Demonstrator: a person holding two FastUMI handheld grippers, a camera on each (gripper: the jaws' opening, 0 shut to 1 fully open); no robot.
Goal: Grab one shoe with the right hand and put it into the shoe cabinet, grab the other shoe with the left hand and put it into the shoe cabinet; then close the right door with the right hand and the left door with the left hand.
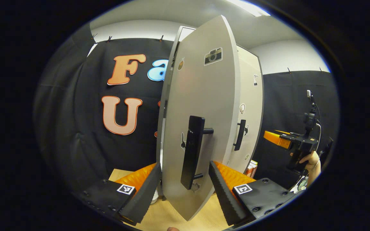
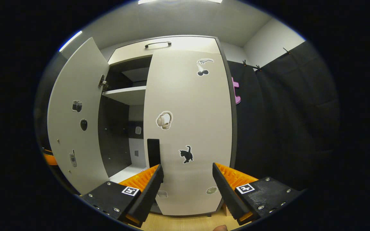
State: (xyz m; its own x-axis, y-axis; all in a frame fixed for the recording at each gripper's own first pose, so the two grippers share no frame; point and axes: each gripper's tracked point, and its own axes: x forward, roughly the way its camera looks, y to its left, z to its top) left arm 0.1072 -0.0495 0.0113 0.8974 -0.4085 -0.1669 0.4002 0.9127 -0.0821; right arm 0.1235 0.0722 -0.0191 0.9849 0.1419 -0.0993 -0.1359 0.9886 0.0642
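The pale shoe cabinet's left door (image 1: 201, 96) stands partly open, its free edge turned toward me and its black bar handle (image 1: 192, 150) facing right. My left gripper (image 1: 185, 192) is open, with the lower edge of that door between its spread fingers (image 1: 145, 192), which do not press on it. The right door (image 2: 188, 122) lies flat against the cabinet, its handle (image 2: 153, 152) near the inner edge. My right gripper (image 2: 186, 189) is open a short way in front of that door, holding nothing. It also shows far right as the right gripper (image 1: 270, 136), held by a hand (image 1: 312, 160).
Through the gap between the doors a white shelf (image 2: 125, 94) and dark inner walls show. A top panel with a handle (image 2: 157, 44) sits above the doors. Black cloth hangs on both sides. Light wood surface (image 1: 165, 218) lies below. Colourful boxes (image 1: 252, 168) stand by the cabinet's base.
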